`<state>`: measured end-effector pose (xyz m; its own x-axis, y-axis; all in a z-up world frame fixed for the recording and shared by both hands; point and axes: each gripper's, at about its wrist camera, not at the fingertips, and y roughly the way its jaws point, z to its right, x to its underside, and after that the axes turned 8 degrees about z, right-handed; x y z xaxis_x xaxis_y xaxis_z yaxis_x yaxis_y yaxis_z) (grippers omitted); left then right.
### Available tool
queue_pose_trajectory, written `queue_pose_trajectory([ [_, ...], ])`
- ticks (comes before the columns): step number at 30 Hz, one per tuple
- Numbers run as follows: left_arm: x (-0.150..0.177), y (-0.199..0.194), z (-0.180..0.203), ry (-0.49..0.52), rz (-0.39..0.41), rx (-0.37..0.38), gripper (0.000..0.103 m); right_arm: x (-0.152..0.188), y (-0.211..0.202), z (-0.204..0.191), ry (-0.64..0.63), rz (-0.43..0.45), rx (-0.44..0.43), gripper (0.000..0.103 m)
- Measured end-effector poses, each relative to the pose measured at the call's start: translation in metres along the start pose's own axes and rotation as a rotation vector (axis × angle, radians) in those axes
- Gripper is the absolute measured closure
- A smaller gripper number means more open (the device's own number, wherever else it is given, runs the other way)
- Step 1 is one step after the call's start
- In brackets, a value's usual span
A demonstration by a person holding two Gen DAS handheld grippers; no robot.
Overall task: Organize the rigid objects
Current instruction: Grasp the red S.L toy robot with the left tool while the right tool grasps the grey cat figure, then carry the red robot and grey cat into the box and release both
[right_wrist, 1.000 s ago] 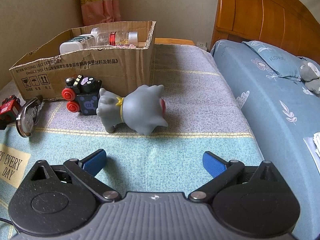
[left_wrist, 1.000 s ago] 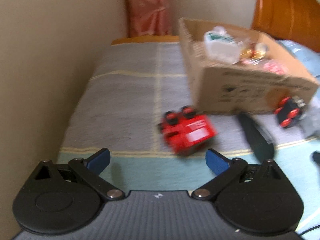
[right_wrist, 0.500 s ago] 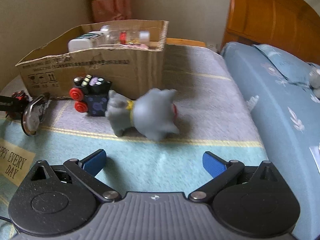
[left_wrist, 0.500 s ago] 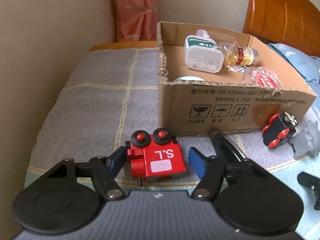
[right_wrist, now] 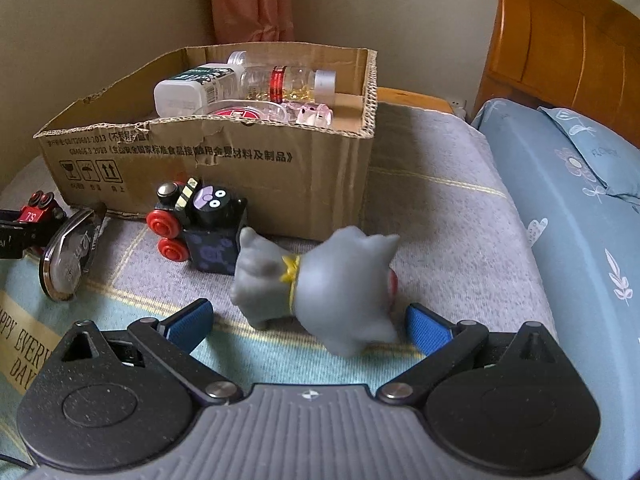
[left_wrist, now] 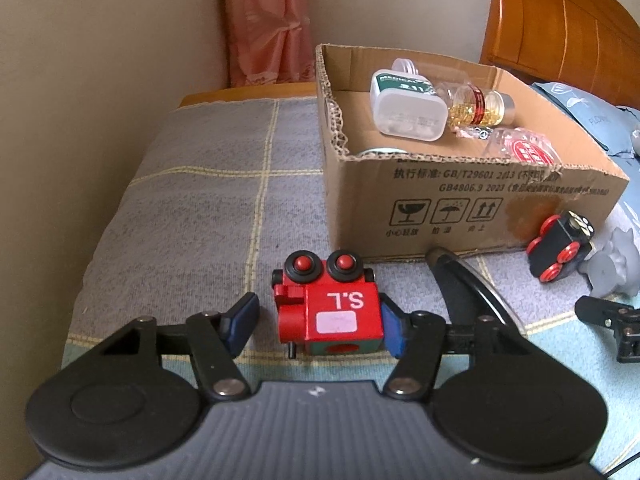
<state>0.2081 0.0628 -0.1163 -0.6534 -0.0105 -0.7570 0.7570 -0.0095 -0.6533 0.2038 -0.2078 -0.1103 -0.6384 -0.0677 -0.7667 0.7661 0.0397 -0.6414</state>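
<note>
A red toy train block marked "S.L" (left_wrist: 330,312) lies on the blanket between the fingers of my left gripper (left_wrist: 318,326). The right pad touches it; the left pad stands a small gap away, so the gripper is open. A grey toy figure with a yellow collar (right_wrist: 320,292) stands between the open fingers of my right gripper (right_wrist: 308,324), untouched. A cardboard box (left_wrist: 460,208) holding bottles sits behind; it also shows in the right wrist view (right_wrist: 224,160). A black toy train with red wheels (right_wrist: 200,224) lies in front of the box.
A round metal-rimmed object (right_wrist: 70,252) leans by the box's front. A wall runs along the left (left_wrist: 80,120). A wooden headboard (right_wrist: 560,48) and blue bedding with a pillow (right_wrist: 580,200) lie to the right. Pink curtain (left_wrist: 268,32) hangs behind.
My left gripper moved forward around the red train block and narrowed its fingers. My right gripper moved forward until the grey figure stands between its open fingers.
</note>
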Motion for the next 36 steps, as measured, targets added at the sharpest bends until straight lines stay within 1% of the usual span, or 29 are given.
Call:
queue_pose_trajectory([
  [2,0.0,0.0,0.0,0.001,0.0,0.0,0.041,-0.002,0.002,-0.001,0.0,-0.003,0.003,0.0],
  [11,0.001,-0.001,0.001,0.008,0.003,-0.011,0.04,-0.012,-0.001,0.002,0.033,0.036,0.001,0.0],
  [14,0.0,-0.001,0.001,0.001,-0.007,-0.011,0.041,-0.015,-0.002,0.003,0.037,0.046,0.003,0.0],
  [17,0.0,-0.002,0.0,-0.003,-0.014,-0.008,0.041,-0.016,-0.004,0.004,0.029,0.04,-0.003,0.008],
  [18,0.0,-0.003,0.0,-0.003,-0.014,-0.007,0.042,-0.015,-0.004,0.004,0.023,0.032,-0.005,0.013],
  [19,0.0,-0.003,0.0,-0.005,-0.014,-0.003,0.045,-0.015,-0.004,0.004,0.02,0.026,-0.007,0.018],
  [20,0.0,-0.004,0.0,-0.005,-0.014,0.003,0.05,-0.015,-0.005,0.004,0.016,0.022,-0.004,0.02],
  [21,0.0,-0.004,0.0,-0.002,-0.015,0.008,0.053,-0.015,-0.006,0.004,0.009,0.019,-0.001,0.022],
  [22,-0.001,-0.004,0.0,0.002,-0.019,0.011,0.053,-0.015,-0.006,0.004,0.001,0.017,0.001,0.024],
  [29,-0.003,-0.009,-0.004,0.048,-0.046,0.046,0.053,-0.014,-0.017,0.01,-0.016,-0.013,-0.048,0.025],
  [36,-0.013,-0.028,-0.009,0.11,-0.053,0.093,0.053,-0.02,-0.04,0.013,-0.07,-0.014,-0.087,0.025],
])
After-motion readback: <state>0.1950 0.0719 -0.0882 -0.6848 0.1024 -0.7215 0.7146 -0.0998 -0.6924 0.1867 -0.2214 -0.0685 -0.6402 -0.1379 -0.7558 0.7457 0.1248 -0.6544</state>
